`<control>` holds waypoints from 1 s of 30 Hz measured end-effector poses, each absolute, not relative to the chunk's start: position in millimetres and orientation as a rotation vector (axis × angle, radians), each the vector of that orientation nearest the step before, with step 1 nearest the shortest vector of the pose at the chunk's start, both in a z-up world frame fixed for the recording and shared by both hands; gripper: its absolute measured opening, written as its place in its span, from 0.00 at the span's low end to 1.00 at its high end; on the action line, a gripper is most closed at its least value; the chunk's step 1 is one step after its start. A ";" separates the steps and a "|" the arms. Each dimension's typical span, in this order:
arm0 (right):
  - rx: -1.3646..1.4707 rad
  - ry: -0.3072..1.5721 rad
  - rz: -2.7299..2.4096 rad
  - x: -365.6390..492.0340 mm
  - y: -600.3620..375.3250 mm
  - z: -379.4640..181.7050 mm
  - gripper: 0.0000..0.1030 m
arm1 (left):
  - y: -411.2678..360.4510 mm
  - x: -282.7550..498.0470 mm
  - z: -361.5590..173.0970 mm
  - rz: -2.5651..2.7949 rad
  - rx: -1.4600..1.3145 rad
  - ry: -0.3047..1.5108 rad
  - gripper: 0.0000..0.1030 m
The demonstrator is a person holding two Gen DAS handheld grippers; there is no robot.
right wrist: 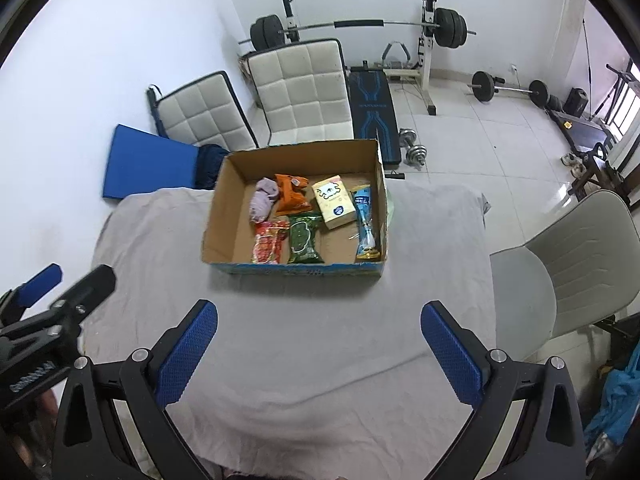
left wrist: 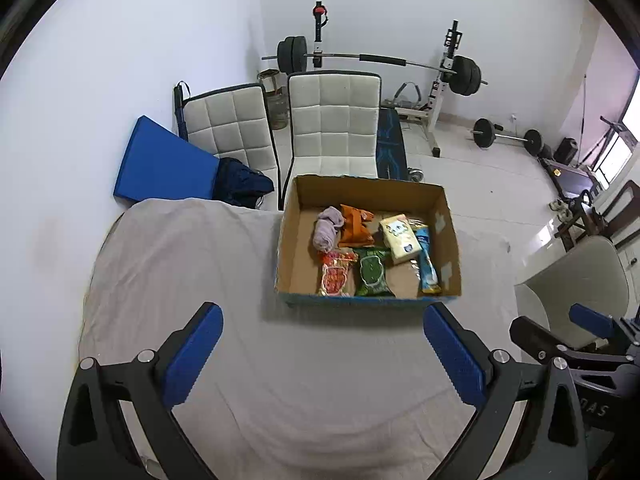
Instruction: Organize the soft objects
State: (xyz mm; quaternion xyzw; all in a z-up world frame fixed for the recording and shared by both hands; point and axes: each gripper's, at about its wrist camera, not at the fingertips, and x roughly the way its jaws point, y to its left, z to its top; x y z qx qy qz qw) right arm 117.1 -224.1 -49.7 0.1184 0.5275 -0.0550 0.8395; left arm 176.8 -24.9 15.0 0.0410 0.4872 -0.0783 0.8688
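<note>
An open cardboard box [left wrist: 290, 240] [right wrist: 224, 220] stands on the grey-clothed table. Inside lie a purple cloth [left wrist: 328, 228] [right wrist: 262, 198], an orange pouch [left wrist: 355, 226] [right wrist: 292, 194], a red packet [left wrist: 335, 274] [right wrist: 269, 242], a green packet [left wrist: 372, 272] [right wrist: 305, 239], a cream tissue pack [left wrist: 400, 238] [right wrist: 334, 201] and a blue sachet [left wrist: 427, 266] [right wrist: 366, 222]. My left gripper [left wrist: 322, 322] is open and empty, in front of the box. My right gripper [right wrist: 319, 318] is open and empty, also short of the box.
Two white quilted chairs [left wrist: 332, 120] [right wrist: 304, 88] stand beyond the table, with a blue mat [left wrist: 160, 160] at the left. A pale plastic chair [right wrist: 568, 264] stands at the right. A barbell rack [left wrist: 380, 60] and dumbbells [right wrist: 412, 144] are on the floor behind.
</note>
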 end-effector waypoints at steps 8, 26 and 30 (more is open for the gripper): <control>0.252 1.076 -0.144 68.4 -222.8 -18.6 1.00 | -23.4 138.7 36.5 -0.162 0.098 0.999 1.00; 0.193 1.003 -0.198 64.8 -219.1 13.5 1.00 | -10.9 132.7 48.3 -0.142 0.063 0.947 1.00; 0.193 0.997 -0.209 79.1 -222.4 10.6 1.00 | -14.6 139.3 44.5 -0.123 0.079 0.937 1.00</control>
